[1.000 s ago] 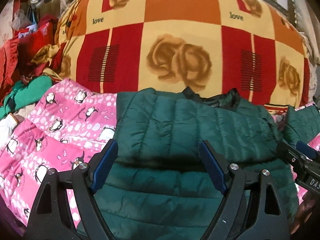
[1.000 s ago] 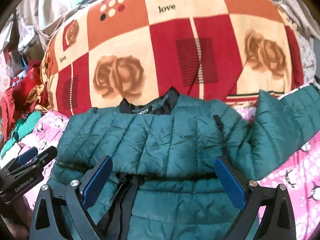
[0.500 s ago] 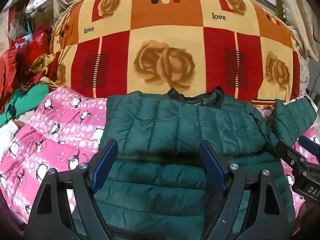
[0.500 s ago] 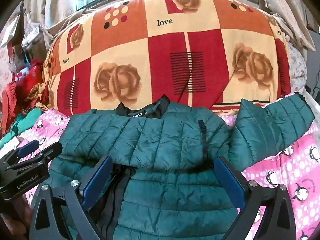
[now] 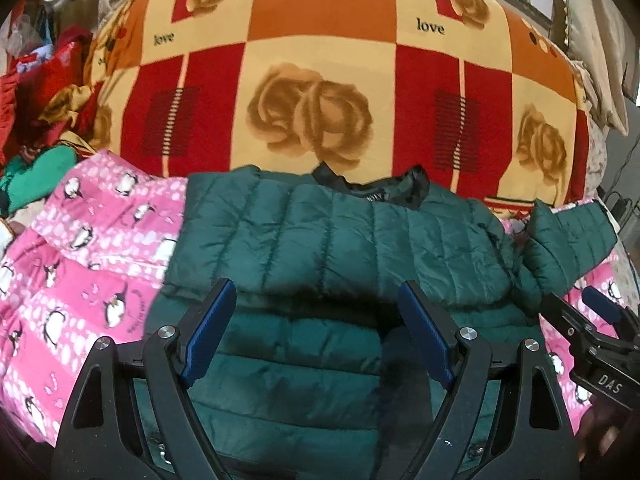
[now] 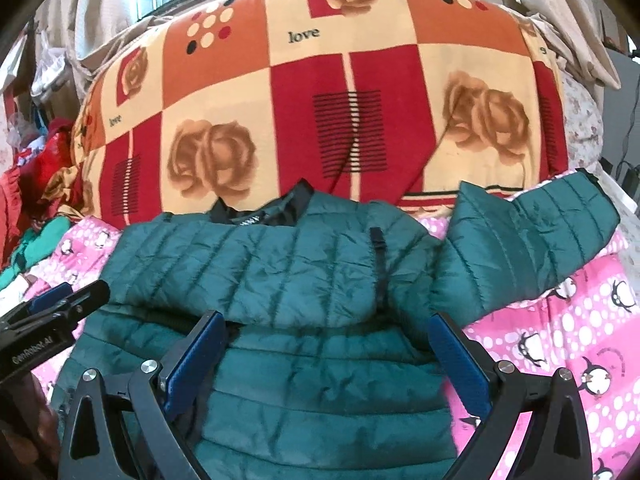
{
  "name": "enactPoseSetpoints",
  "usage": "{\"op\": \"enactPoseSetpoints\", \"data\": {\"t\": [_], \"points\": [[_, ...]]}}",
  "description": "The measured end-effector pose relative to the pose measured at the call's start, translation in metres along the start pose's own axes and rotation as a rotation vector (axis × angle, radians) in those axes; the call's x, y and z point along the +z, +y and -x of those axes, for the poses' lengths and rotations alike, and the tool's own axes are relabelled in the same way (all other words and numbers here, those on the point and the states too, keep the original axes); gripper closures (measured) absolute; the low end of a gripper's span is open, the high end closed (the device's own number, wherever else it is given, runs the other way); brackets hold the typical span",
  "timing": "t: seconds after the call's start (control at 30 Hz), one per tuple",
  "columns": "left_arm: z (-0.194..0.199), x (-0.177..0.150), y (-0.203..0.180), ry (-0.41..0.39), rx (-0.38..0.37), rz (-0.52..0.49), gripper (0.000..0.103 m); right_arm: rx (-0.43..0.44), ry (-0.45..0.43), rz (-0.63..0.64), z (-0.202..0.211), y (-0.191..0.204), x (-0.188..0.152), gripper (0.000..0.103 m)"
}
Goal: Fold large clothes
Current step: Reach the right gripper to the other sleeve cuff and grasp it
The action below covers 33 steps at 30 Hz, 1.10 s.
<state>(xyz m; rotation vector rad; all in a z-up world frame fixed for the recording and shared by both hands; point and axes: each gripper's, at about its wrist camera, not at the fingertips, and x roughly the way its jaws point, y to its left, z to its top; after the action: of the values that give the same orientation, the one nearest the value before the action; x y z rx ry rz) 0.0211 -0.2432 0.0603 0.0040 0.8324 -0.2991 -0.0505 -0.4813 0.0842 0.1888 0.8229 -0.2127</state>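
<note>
A dark green quilted puffer jacket lies on the pink penguin sheet, collar away from me, also in the right wrist view. Its upper part is folded down over the lower body. One sleeve sticks out to the right, also seen in the left wrist view. My left gripper is open and empty above the jacket's left half. My right gripper is open and empty above the jacket's middle. Each gripper shows at the edge of the other's view, the right one and the left one.
A pink penguin sheet covers the bed, also in the right wrist view. A big red, orange and cream rose blanket bulges behind the jacket. Red and green clothes pile at the far left.
Both grippers have drawn back and up from the jacket, so more of it and the right sleeve shows. Both stay open.
</note>
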Motion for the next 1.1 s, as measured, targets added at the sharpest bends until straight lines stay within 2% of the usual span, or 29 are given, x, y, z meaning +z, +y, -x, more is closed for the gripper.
{"op": "enactPoseSetpoints", "data": {"t": [0.23,0.4,0.5,0.8,0.9,0.97,1.03,1.1], "points": [[-0.013,-0.002,-0.011,0.03,-0.03,-0.007,0.019,-0.063,-0.019,-0.077,-0.002,-0.051,0.01,0.001],[-0.022,-0.004,-0.015,0.048,-0.027,-0.021,0.019,-0.173,-0.039,-0.122,-0.002,-0.102,0.024,0.001],[-0.029,-0.004,-0.012,0.056,-0.025,-0.018,0.019,-0.229,-0.04,-0.167,-0.005,-0.137,0.031,0.001],[-0.048,-0.004,0.003,0.065,-0.004,0.015,0.019,-0.307,-0.021,-0.385,-0.027,-0.241,0.03,0.002],[-0.053,-0.003,0.01,0.071,-0.003,0.035,0.019,-0.36,-0.03,-0.405,-0.03,-0.268,0.035,0.002],[-0.056,-0.004,0.014,0.078,-0.005,0.05,0.019,-0.383,-0.038,-0.405,-0.033,-0.281,0.039,0.005],[-0.06,-0.004,0.017,0.085,-0.008,0.062,0.019,-0.396,-0.047,-0.415,-0.034,-0.295,0.045,0.015],[-0.064,-0.005,0.019,0.093,-0.006,0.065,0.019,-0.403,-0.053,-0.419,-0.036,-0.304,0.05,0.018]]}}
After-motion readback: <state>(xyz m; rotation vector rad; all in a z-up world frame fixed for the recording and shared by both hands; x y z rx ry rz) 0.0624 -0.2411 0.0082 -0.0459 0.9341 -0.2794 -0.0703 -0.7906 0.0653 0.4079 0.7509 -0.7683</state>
